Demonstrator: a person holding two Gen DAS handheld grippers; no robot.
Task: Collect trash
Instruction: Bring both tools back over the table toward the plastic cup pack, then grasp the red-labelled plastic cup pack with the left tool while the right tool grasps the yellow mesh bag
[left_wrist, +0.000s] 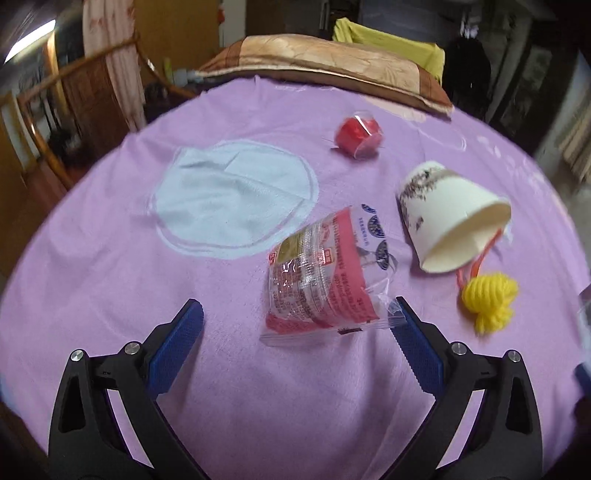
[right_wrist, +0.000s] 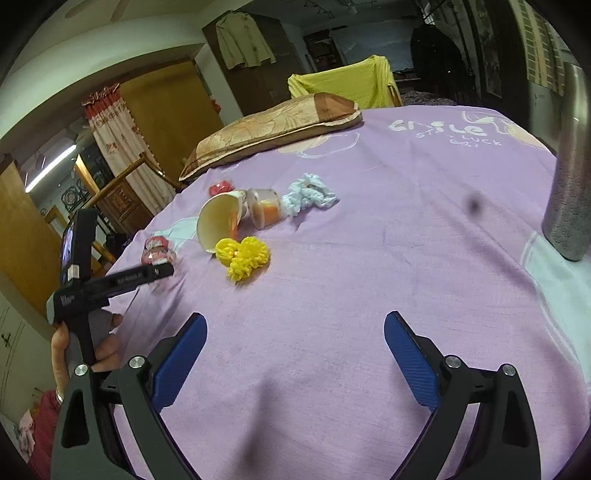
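Note:
A crumpled red and clear plastic wrapper (left_wrist: 319, 278) lies on the purple bedsheet (left_wrist: 110, 280). My left gripper (left_wrist: 301, 317) is open, its blue pads on either side of the wrapper's near end; the right pad touches its corner. A tipped white paper cup (left_wrist: 448, 216) lies to the right, with a yellow yarn pom (left_wrist: 487, 299) beside it and a small red cup (left_wrist: 358, 134) further back. In the right wrist view my right gripper (right_wrist: 295, 332) is open and empty over bare sheet. The cup (right_wrist: 219, 221), yellow yarn (right_wrist: 243, 256) and wrapper (right_wrist: 159, 251) lie ahead left.
A brown pillow (right_wrist: 273, 129) lies at the bed's far edge. A clear jelly cup (right_wrist: 264, 206) and a light blue knitted piece (right_wrist: 308, 194) sit behind the paper cup. A metal cylinder (right_wrist: 570, 166) stands at the right. The left hand-held gripper (right_wrist: 110, 284) shows at left.

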